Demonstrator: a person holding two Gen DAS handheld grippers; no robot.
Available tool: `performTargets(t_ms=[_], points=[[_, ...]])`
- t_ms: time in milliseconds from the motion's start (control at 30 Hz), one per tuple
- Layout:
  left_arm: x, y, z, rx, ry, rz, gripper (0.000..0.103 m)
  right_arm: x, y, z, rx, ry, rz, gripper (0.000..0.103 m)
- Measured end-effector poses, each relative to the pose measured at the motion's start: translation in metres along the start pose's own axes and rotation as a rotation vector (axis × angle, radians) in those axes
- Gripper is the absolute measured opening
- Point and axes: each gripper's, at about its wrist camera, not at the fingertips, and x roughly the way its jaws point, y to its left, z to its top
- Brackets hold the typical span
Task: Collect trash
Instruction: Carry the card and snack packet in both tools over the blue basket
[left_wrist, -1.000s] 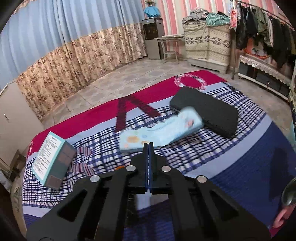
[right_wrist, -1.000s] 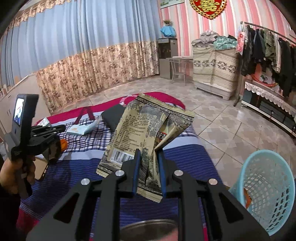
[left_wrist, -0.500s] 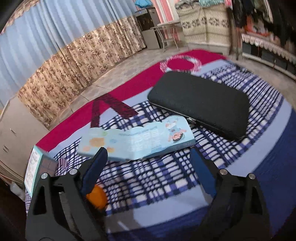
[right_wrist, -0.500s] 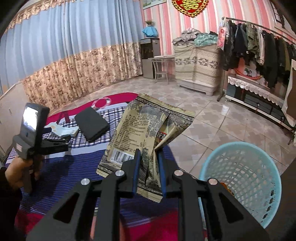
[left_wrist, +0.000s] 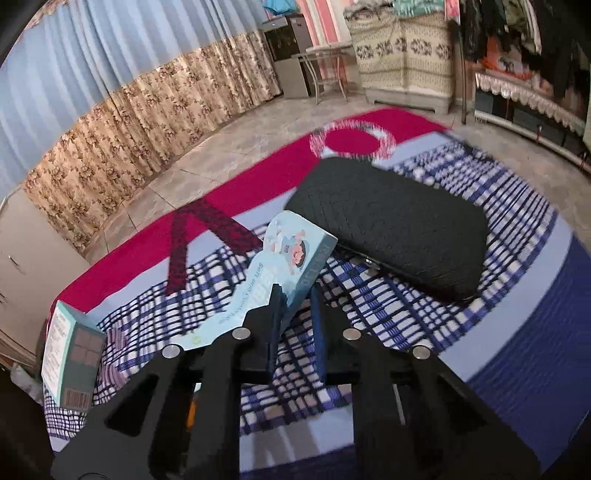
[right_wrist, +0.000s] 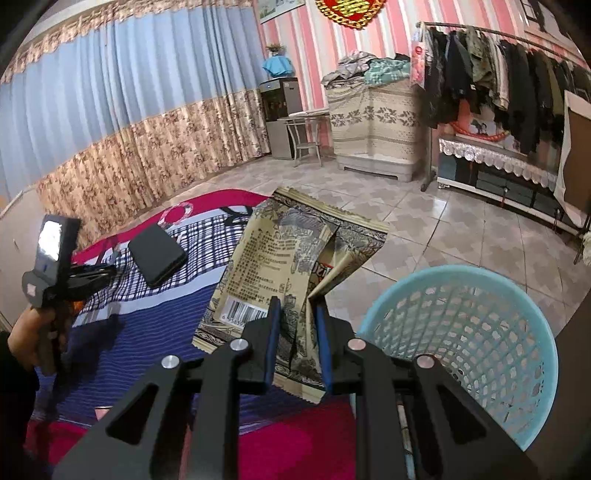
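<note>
— Bedroom with blue curtains; what lies on the checked bedspread (left_wrist: 424, 325), from the left?

— First a small teal cardboard box (left_wrist: 72, 363), then the left tool (left_wrist: 295, 295). Half a second ago its fingers were spread wide over the flat pale-blue printed packet (left_wrist: 280, 266); now they have narrowed onto its edge and tilted it up off the bed. I judge that a fresh pick-up.

— And the black textured case (left_wrist: 391, 229)?

— Just beyond, apparently not trash.

— Further right?

— The right tool (right_wrist: 297, 315) stays pinched on the crumpled tan snack wrapper (right_wrist: 291, 254). The light-blue plastic mesh basket (right_wrist: 476, 343) now sits closer beside it, so a drop looks near.
</note>
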Motion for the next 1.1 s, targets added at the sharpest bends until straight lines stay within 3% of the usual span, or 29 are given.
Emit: performTargets(t_ms=[100,200,367,567,700,867,1100], points=[[-0.023,0.006,0.002,-0.03,-0.04,-0.012,0.008,-0.007,-0.011,0.002,0.024,-0.022,-0.004,0.019],[-0.055,0.008,0.011,-0.088,-0.085,-0.077,0.007,-0.012,-0.027,0.003,0.064,-0.04,-0.007,0.019],[-0.116,-0.02,0.033,-0.077,-0.212,-0.146,0.007,-0.023,-0.047,0.003,0.082,-0.064,-0.034,0.019],[-0.178,-0.1,0.044,-0.024,-0.309,-0.29,0.007,-0.035,-0.088,0.002,0.141,-0.075,-0.084,0.019],[-0.202,-0.175,0.042,0.045,-0.338,-0.384,0.007,-0.04,-0.121,-0.003,0.172,-0.067,-0.158,0.019],[-0.211,-0.25,0.036,0.098,-0.324,-0.496,0.007,-0.039,-0.15,-0.01,0.176,-0.028,-0.237,0.019],[-0.205,-0.332,0.02,0.173,-0.293,-0.578,0.007,-0.044,-0.19,-0.024,0.211,0.001,-0.306,0.019]])
